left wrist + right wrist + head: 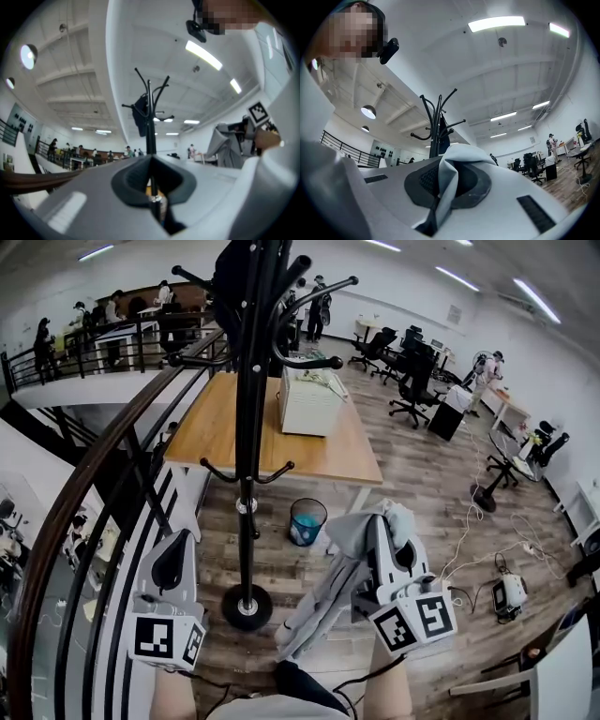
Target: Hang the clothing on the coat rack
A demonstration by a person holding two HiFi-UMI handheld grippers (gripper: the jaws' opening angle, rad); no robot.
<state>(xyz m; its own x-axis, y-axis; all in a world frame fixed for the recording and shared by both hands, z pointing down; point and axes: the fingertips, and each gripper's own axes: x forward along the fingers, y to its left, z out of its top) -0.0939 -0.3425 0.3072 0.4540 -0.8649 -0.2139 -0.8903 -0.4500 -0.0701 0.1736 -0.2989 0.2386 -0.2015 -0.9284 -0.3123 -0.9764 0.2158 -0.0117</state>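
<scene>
Right tool (380, 532) was clamped on the grey clothing (323, 601): a fold of the fabric sat pinched between its jaws and bunched over the tips. The rest of the clothing hung free below the tool, not touching the floor (441, 474) as far as I could see. Its long axis ran down from the pinch point; in the head view it slanted toward lower left, top end at the tool, loose end pointing down toward the person's feet. Left tool (178, 542) had its jaws together with nothing held, just a thin slit between them. It was held low on the other side of the coat rack (248, 427). The rack stood upright between the two tools and slightly ahead of them, with its round base (248, 607) on the wood floor. The clothing was near the rack but apart from it, and on no hook. A dark garment (230, 277) hung on the rack's upper hooks; the lower hooks (246, 478) were bare. Behind the rack was a wooden surface (211, 432) with a white box (309, 404) on it. A blue bin (307, 521) stood on the floor in front of that surface, between the rack and the right tool. A curved railing (94, 493) ran along the left side.
</scene>
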